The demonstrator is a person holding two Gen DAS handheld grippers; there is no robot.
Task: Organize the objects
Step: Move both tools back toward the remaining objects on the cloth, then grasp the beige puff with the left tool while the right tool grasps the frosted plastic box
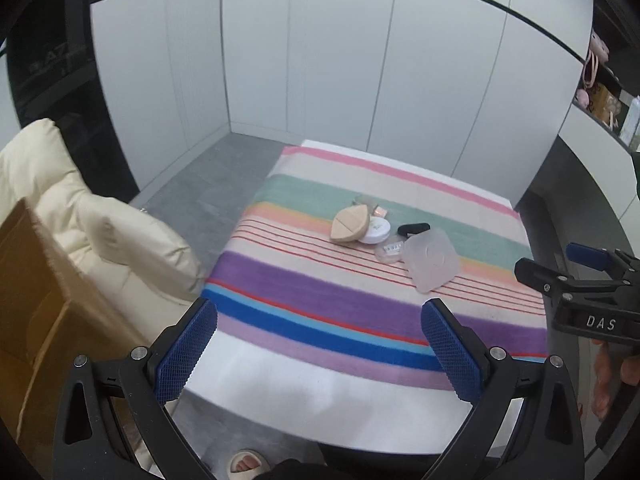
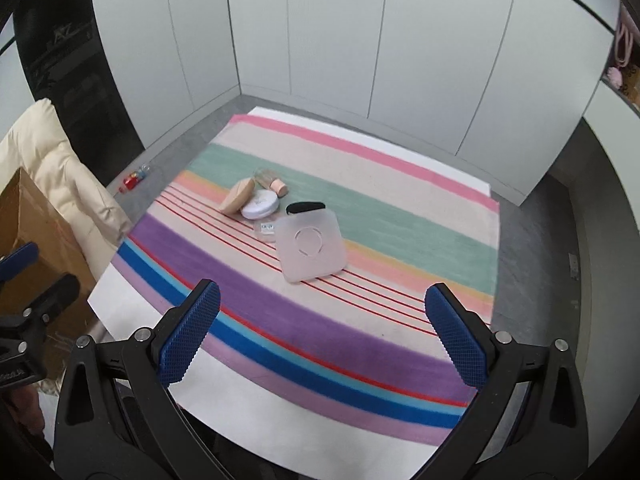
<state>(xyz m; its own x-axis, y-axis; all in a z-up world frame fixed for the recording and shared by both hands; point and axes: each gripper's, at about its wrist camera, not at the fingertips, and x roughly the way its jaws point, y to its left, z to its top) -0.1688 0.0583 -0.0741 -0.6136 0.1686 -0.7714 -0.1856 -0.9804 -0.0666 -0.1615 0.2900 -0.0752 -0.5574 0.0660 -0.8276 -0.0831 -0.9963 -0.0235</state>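
Note:
A cluster of small cosmetics lies mid-table on a striped cloth [image 2: 320, 332]: a beige puff case [image 2: 237, 196], a white round compact [image 2: 260, 205], a pink-capped bottle [image 2: 274, 182], a black item [image 2: 305, 208], a small clear packet [image 2: 267, 229] and a frosted square container [image 2: 311, 246]. The same show in the left wrist view: puff case [image 1: 350, 224], compact [image 1: 376, 233], frosted container [image 1: 431, 260]. My left gripper [image 1: 320, 316] is open and empty above the cloth's near edge. My right gripper [image 2: 322, 300] is open and empty, nearer than the container.
A cream padded chair [image 1: 100, 232] and a cardboard box [image 1: 36, 308] stand left of the table. Small bottles [image 2: 134, 179] lie on the grey floor at left. White cabinet walls [image 2: 340, 40] stand behind. A shelf [image 1: 608, 96] with items is at far right.

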